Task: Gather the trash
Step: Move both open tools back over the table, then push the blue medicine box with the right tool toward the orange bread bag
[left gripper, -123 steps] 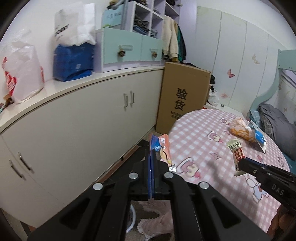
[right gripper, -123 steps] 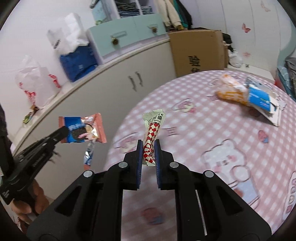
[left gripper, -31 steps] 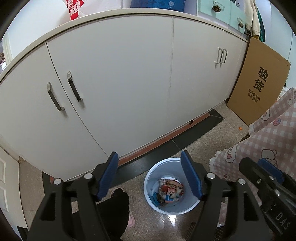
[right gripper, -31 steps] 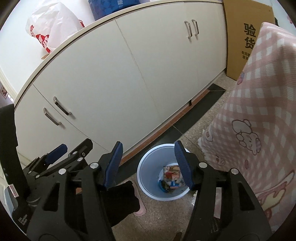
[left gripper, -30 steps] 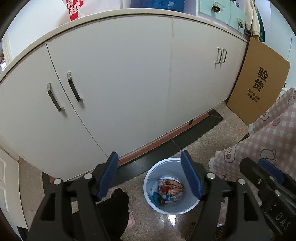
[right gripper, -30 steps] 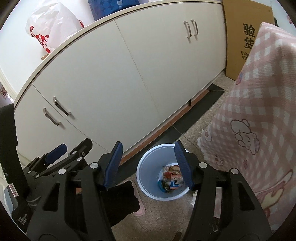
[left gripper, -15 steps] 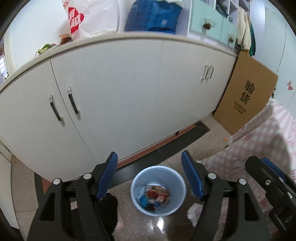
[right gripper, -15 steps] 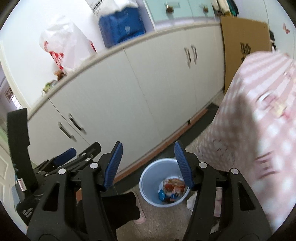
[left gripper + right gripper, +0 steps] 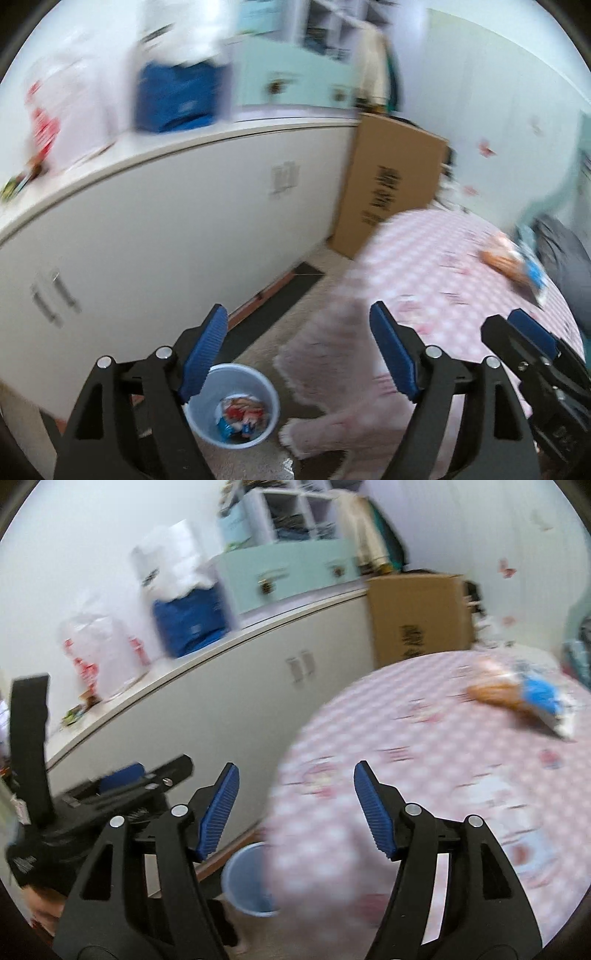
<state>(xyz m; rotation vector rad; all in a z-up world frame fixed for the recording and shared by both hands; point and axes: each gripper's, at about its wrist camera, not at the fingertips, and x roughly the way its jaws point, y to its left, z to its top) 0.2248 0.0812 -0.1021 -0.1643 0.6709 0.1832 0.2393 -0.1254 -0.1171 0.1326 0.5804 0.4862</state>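
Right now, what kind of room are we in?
Most likely a lived-in bedroom or small home room: a round table with a pink checked cartoon cloth, white cabinets under a cluttered counter, clothes hanging by shelves, and a small bin on the floor.

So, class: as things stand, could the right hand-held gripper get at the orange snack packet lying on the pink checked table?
Probably yes. The right hand-held gripper is open and empty, and bare tablecloth lies between it and the orange snack packet, with nothing in the way.
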